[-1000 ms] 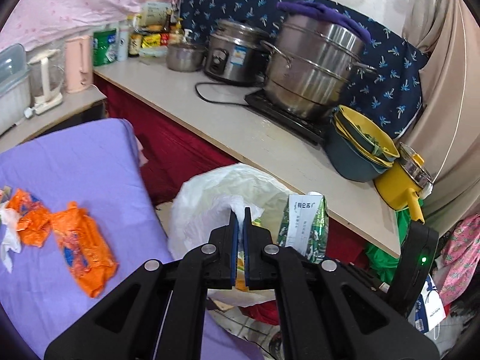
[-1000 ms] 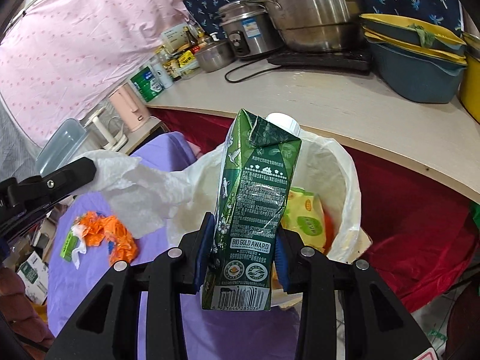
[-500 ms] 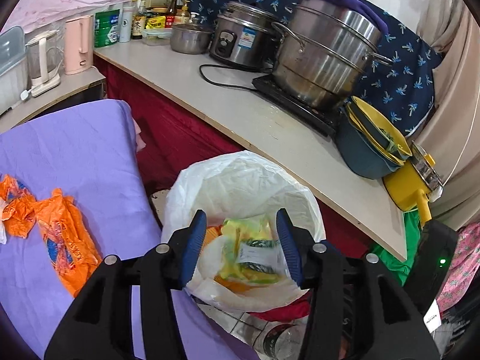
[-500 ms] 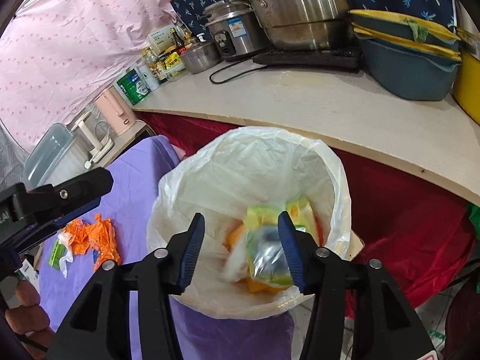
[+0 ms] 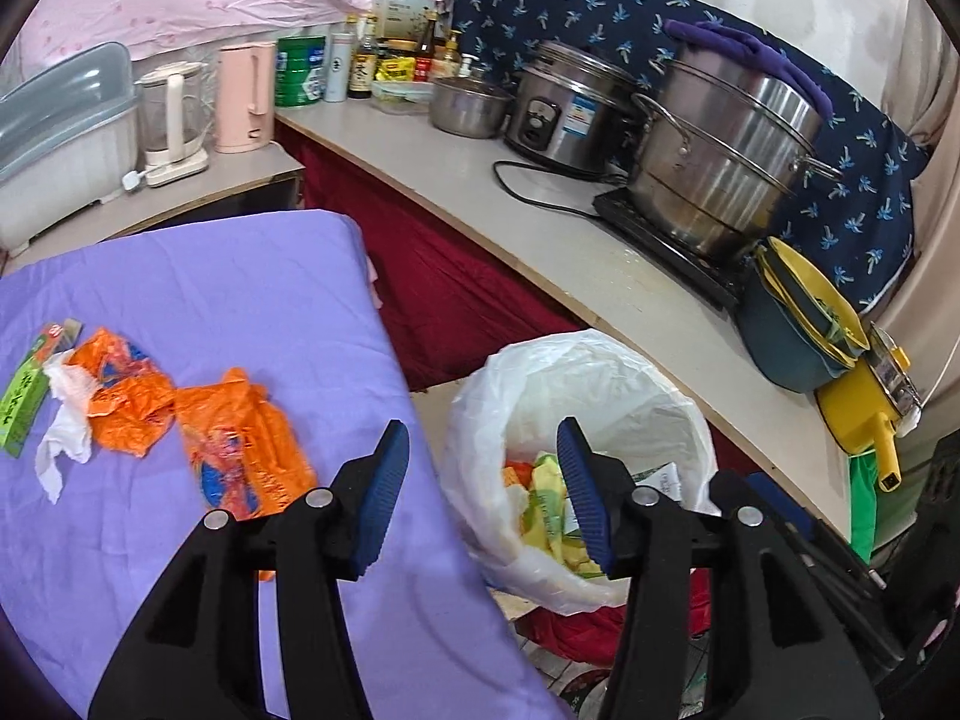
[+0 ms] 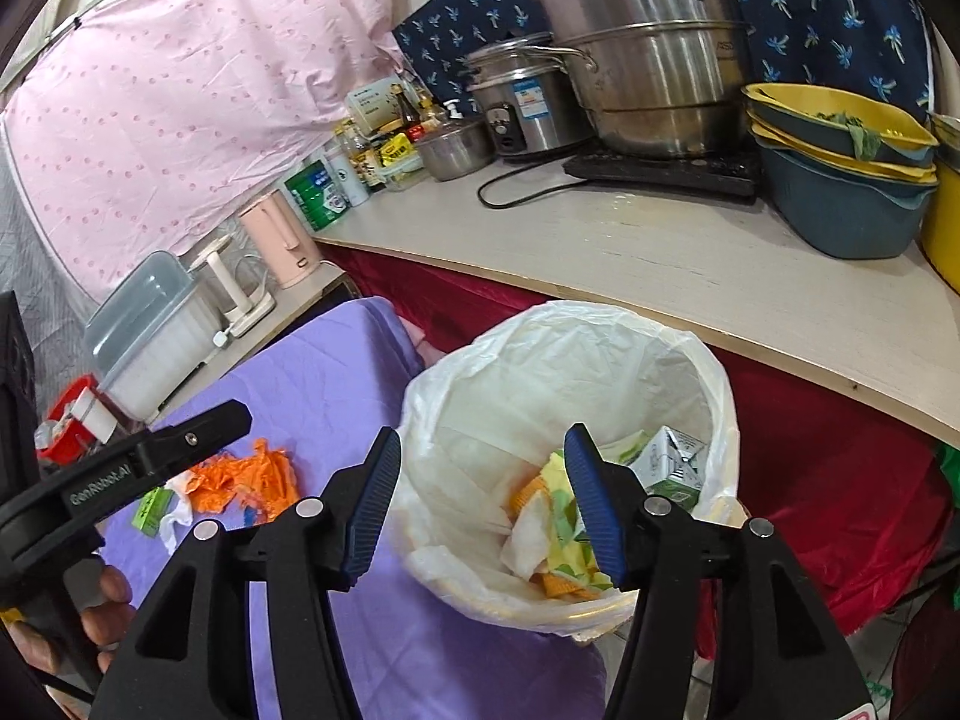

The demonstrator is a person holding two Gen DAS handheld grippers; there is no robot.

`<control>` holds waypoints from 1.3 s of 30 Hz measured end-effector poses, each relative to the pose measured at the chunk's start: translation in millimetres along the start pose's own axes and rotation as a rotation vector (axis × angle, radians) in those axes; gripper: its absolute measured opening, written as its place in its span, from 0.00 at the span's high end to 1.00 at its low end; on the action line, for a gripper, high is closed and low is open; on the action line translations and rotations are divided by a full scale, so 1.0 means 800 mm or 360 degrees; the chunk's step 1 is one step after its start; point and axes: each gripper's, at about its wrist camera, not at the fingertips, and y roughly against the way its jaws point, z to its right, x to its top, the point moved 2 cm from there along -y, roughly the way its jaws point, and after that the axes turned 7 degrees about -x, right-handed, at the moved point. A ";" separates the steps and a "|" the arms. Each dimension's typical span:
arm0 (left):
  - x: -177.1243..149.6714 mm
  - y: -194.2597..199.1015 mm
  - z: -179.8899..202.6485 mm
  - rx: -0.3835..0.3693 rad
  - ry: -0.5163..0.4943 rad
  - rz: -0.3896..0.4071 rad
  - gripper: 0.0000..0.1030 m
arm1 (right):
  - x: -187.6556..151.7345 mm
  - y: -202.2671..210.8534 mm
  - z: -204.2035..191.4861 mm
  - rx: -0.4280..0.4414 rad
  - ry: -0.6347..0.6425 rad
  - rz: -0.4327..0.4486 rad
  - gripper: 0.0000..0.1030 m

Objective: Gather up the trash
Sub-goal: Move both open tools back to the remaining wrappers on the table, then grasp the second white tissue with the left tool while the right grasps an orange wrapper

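Both sets of jaws apart, just opened wider, nothing between them. Right gripper (image 6: 480,498) above bin bag (image 6: 600,360), carton (image 6: 672,462) lying inside among wrappers. Left gripper (image 5: 483,483) over cloth edge; orange wrappers (image 5: 240,444), tissue (image 5: 60,444), green box (image 5: 24,402) on purple cloth (image 5: 210,276).

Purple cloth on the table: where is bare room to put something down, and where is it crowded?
The purple cloth is bare at its far end, toward the pink kettle, and along the near edge beside the trash bag. Its left part is crowded: orange wrappers, white tissue and a green box lie close together.
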 end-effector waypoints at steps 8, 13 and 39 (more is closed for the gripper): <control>-0.009 0.036 -0.057 0.0115 0.0116 0.0053 0.53 | -0.011 0.008 -0.052 0.0073 0.0108 0.0002 0.46; -0.016 0.063 -0.099 0.0206 0.0170 0.0098 0.52 | -0.025 0.005 -0.089 0.0129 0.0169 -0.0029 0.46; -0.071 0.098 -0.310 0.0604 0.0442 0.0030 0.43 | -0.100 -0.085 -0.220 0.0228 0.0355 -0.0318 0.46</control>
